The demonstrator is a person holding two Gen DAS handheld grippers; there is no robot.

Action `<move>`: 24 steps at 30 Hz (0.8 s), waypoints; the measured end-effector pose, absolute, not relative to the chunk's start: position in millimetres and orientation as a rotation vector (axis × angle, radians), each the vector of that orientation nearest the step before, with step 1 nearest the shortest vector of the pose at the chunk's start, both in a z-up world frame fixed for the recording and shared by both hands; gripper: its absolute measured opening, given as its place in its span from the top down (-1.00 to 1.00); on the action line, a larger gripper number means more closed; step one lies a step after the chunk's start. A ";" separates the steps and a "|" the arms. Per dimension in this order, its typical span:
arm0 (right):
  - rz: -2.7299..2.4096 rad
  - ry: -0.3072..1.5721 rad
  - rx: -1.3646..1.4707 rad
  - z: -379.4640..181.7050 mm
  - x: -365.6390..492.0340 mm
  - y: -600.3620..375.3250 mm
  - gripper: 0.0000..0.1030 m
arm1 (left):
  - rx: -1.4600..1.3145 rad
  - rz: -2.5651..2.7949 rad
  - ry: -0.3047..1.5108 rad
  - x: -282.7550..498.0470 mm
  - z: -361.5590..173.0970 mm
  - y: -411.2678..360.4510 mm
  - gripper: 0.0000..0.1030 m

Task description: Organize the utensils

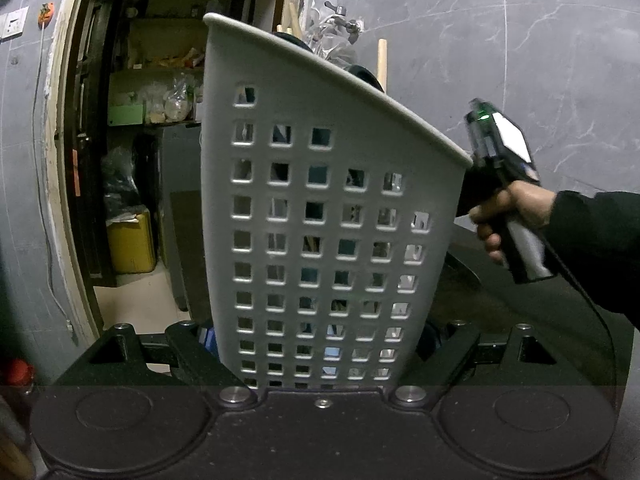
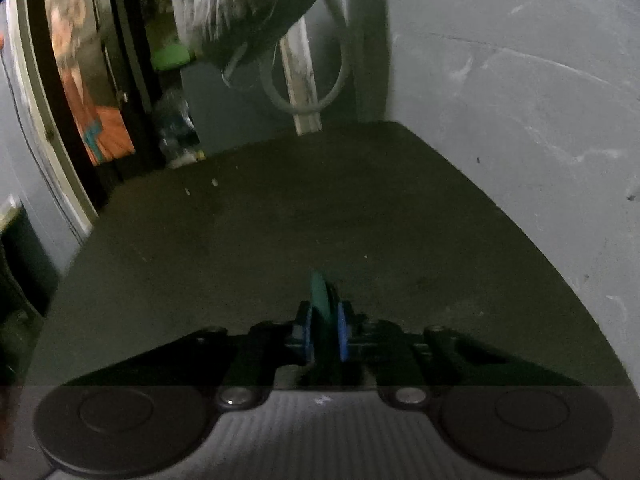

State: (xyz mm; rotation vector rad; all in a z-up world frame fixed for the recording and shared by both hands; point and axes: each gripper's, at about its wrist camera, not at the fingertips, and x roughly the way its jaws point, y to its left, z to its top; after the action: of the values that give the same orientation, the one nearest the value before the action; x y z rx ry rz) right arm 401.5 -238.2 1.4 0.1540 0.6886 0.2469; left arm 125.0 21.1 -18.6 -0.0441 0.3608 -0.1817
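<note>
Scene: a dark countertop [image 2: 320, 208] set against a grey marble-look wall [image 1: 500, 60], with an open storeroom doorway to the left.

Holder: a grey perforated utensil holder [image 1: 320, 200], tall-backed with a slanted rim, fills the left wrist view and leans to one side.

Left gripper [image 1: 324, 344]: its jaws stand on either side of the holder's lower walls and appear to clamp it. The contact points themselves are hidden behind the holder.

Already stored: wooden handles [image 1: 382, 60] and dark rounded utensil heads rise above the holder's rim, and more shapes show through the square holes. Several pieces look to be in place.

Right gripper [image 2: 324, 320]: nearly closed, its blue pads [image 2: 342, 336] pinch a thin teal utensil [image 2: 319, 296] that sticks up between them. Only a narrow edge shows, so its exact kind cannot be told.

Right hand [image 1: 508, 216]: seen from the left camera just beside the holder's low corner, gripping the tool's handle. The gripper's tips are hidden behind the holder there.

Counter ahead: apart from small specks, no other loose utensils show on the part of the counter in view.

Progress: judged well along. The teal piece is picked up but not yet in the holder.

Left to do: carry it over the rim, lower it in, then release it.
</note>
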 end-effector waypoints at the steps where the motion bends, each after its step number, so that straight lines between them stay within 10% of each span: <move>1: 0.261 0.672 0.166 3.8 398.0 -241.9 0.75 | -0.044 -0.181 0.360 124.3 -19.2 20.5 -0.68; 24: 0.515 0.199 0.321 53.7 289.1 -286.9 0.77 | -0.037 -0.170 0.342 115.8 -19.2 17.2 -0.68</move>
State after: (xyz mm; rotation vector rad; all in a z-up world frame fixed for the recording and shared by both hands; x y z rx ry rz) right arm 289.1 -286.9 53.7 0.3215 0.1995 0.5153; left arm 115.8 17.2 -19.2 -0.0368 0.3415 -0.1699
